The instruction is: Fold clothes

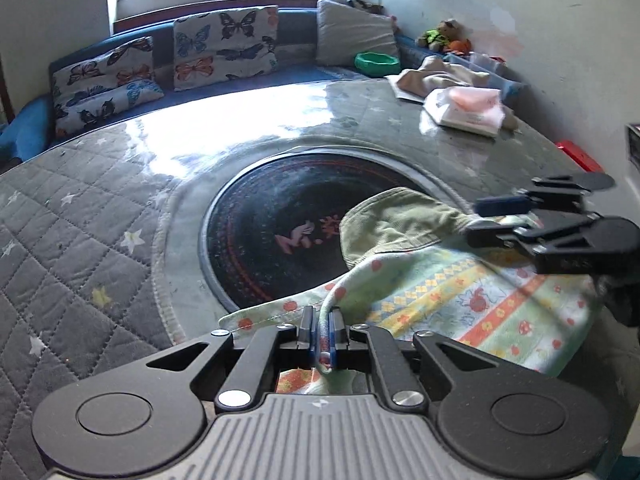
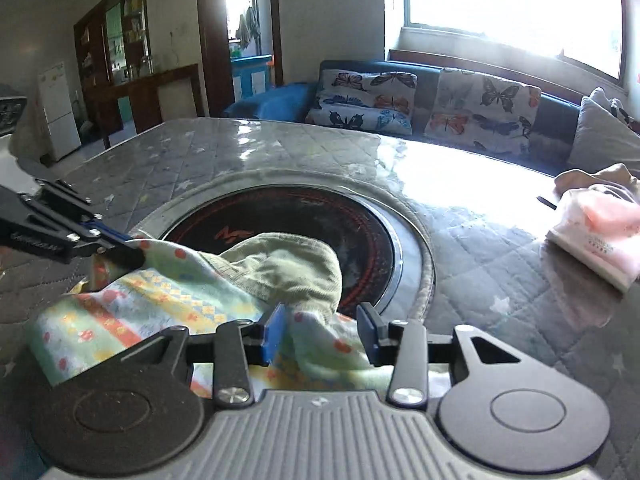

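A patterned garment (image 1: 472,300) with an olive lining is seen lying partly over the near edge of the round black hob (image 1: 280,224) set in the quilted table (image 1: 80,208). In the left wrist view, the left gripper (image 1: 323,330) is shown clamped tight on a fold of the garment's edge, just in front of the hob. Only the right wrist view shows the right gripper (image 2: 322,330) with its jaws parted, cloth lying loosely between the blue pads (image 2: 274,330) without being pinched. A stack of folded pink clothes (image 2: 600,236) is seen to the right of the hob. Only the right wrist view takes in a doorway (image 2: 248,28) and a cabinet (image 2: 120,52) far beyond the hob.
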Available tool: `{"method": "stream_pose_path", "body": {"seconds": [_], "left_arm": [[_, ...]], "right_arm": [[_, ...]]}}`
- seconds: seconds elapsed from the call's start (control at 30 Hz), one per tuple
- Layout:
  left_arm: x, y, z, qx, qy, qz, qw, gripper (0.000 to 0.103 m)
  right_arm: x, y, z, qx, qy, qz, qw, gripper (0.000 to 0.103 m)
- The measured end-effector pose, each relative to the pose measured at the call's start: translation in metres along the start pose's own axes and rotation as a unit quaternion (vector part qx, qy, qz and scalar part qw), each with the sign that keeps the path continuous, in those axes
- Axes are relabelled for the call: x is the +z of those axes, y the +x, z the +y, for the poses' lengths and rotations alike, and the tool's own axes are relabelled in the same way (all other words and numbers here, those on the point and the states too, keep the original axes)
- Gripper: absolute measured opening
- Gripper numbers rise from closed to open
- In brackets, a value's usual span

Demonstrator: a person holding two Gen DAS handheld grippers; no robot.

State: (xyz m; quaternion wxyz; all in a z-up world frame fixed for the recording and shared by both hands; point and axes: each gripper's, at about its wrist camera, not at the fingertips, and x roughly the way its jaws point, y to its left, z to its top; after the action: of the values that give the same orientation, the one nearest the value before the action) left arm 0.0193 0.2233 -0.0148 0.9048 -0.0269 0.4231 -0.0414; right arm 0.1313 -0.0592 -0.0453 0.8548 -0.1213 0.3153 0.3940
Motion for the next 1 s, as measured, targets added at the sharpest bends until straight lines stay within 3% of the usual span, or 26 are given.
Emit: {"method": "stream_pose_path", "body": {"seconds": [0.2, 0.23, 0.33, 0.47, 0.63, 0.83, 0.97, 1.0], "left_arm": [[0.007, 0.004, 0.016, 0.007, -0.048, 0.009, 0.9988, 0.018], [0.008, 0.004, 0.018, 0.015, -0.05, 0.009, 0.9986, 0.024], [0.01, 0.003, 0.024, 0.056, -0.056, 0.007, 0.9969, 0.024], [0.01, -0.008, 0.034, 0.076, -0.071, -0.013, 0.9945, 0.025], [0.005, -0.034, 0.02, 0.052, -0.056, -0.05, 0.9958, 0.025], [-0.007, -0.029, -0.006, -0.005, -0.043, -0.045, 0.9981, 0.025], [-0.013, -0.014, -0.009, -0.006, -0.054, -0.027, 0.9981, 0.025], [-0.014, -0.011, -0.007, -0.005, -0.06, -0.024, 0.9979, 0.025]], "right_arm": [[-0.015, 0.002, -0.001, -0.019, 0.002, 0.014, 1.0, 0.043], [-0.015, 0.0, -0.002, -0.02, 0.006, 0.012, 1.0, 0.043], [-0.015, -0.001, -0.003, -0.028, 0.01, 0.007, 1.0, 0.048], [-0.015, -0.006, -0.006, -0.042, 0.013, -0.001, 0.999, 0.052], [-0.014, -0.028, -0.004, -0.045, 0.024, -0.025, 0.998, 0.052], [-0.026, -0.035, -0.002, -0.011, 0.032, -0.006, 0.999, 0.04], [-0.036, -0.029, -0.014, -0.055, 0.048, 0.01, 0.997, 0.024], [-0.033, -0.031, -0.014, -0.057, 0.049, 0.005, 0.997, 0.024]]}}
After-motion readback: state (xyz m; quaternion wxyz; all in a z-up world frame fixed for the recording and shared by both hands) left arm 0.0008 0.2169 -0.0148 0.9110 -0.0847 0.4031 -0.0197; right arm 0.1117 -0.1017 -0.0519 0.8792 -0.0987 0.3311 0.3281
